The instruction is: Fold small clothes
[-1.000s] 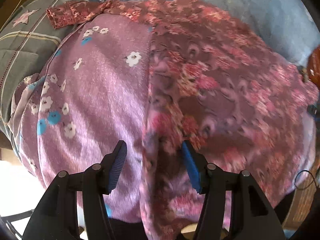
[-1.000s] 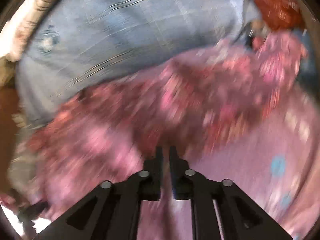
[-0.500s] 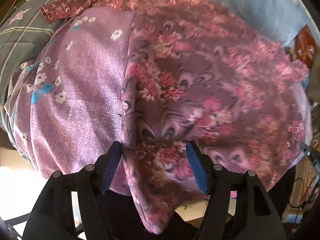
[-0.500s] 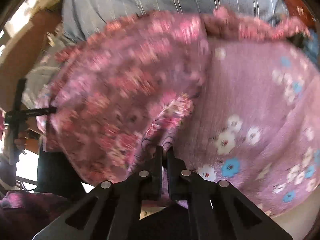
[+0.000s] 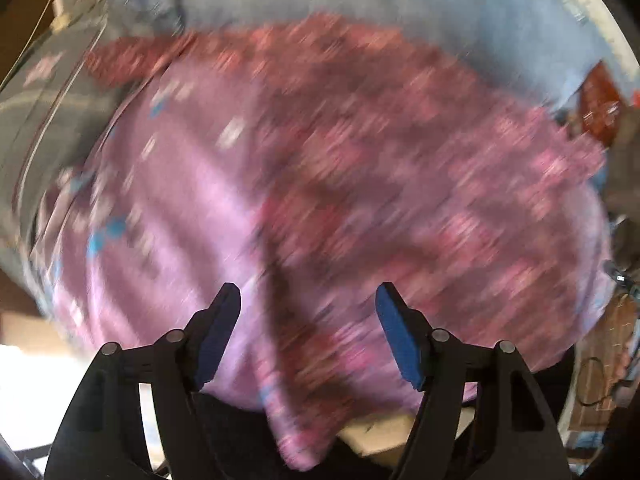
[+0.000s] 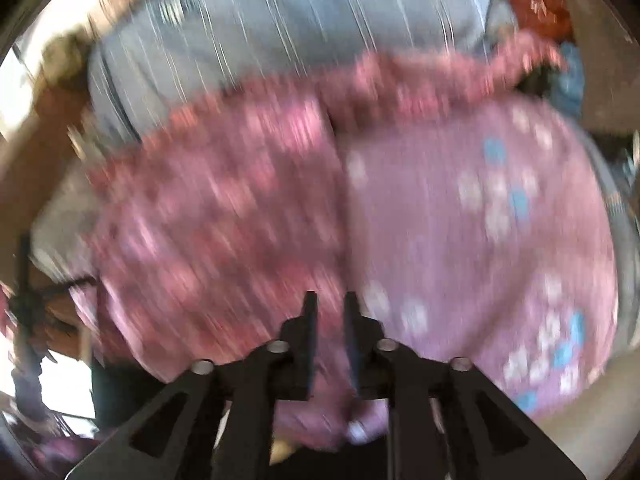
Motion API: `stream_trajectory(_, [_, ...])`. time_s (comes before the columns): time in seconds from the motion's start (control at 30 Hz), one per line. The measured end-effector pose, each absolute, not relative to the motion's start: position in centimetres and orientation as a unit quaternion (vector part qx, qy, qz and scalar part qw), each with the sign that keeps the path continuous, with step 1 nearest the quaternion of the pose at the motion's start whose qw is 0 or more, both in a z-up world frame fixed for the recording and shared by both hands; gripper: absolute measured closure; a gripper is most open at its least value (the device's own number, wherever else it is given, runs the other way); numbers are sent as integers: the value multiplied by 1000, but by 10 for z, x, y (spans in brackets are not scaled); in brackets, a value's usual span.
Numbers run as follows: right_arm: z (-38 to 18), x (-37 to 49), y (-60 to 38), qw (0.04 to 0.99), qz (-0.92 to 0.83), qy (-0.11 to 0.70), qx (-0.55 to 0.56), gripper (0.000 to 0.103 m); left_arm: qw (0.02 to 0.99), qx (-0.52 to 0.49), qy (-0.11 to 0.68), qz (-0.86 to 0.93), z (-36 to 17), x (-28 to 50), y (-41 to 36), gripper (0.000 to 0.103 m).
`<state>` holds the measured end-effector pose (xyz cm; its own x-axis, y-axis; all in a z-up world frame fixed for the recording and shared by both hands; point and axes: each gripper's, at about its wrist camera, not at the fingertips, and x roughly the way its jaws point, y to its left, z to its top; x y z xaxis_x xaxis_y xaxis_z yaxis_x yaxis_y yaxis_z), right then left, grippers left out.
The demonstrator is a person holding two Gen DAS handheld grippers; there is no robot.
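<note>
A dark-pink rose-patterned soft garment (image 5: 420, 184) is seen folded over a lilac flowered cloth (image 5: 172, 208) on the blue striped bed (image 6: 280, 40), the left hand-held gripper (image 5: 308, 312) spread wide, the right hand-held gripper (image 6: 329, 320) slightly parted and apparently empty; another edge is judged to need grasping next.

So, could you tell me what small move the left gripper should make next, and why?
Probably ease forward and close on the hanging fold edge. The left gripper is open, with the dark floral garment folded over the lilac one and its corner drooping between the fingers. The right gripper looks slightly parted, holding nothing clearly.
</note>
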<state>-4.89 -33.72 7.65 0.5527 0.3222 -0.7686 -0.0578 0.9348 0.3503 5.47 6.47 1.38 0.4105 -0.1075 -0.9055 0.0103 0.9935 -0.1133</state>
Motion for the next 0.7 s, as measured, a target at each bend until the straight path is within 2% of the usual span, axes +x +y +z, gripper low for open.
stream_trajectory(0.1, [62, -14, -322, 868, 125, 457, 148, 75, 837, -45, 541, -65, 2, 87, 32, 31])
stream_trajectory(0.2, [10, 15, -303, 843, 100, 517, 111, 79, 814, -22, 577, -57, -37, 119, 6, 31])
stream_trajectory(0.27, [19, 17, -310, 855, 113, 488, 135, 78, 815, 5, 578, -41, -49, 124, -8, 27])
stream_trajectory(0.33, [37, 23, -339, 859, 100, 472, 173, 78, 825, 20, 561, -65, -40, 125, -16, 26])
stream_trajectory(0.37, [49, 26, -366, 868, 79, 447, 203, 76, 826, 17, 557, -81, -35, 128, -19, 26])
stream_trajectory(0.47, [72, 40, -463, 873, -35, 376, 308, 54, 837, -16, 536, -107, -17, 143, -20, 26])
stream_trajectory(0.6, [71, 73, -548, 846, -122, 335, 397, 53, 856, -45, 502, -117, -3, 181, -30, 26])
stream_trajectory(0.7, [60, 98, -565, 832, -146, 325, 425, 52, 854, -64, 502, -124, -10, 203, -39, 26])
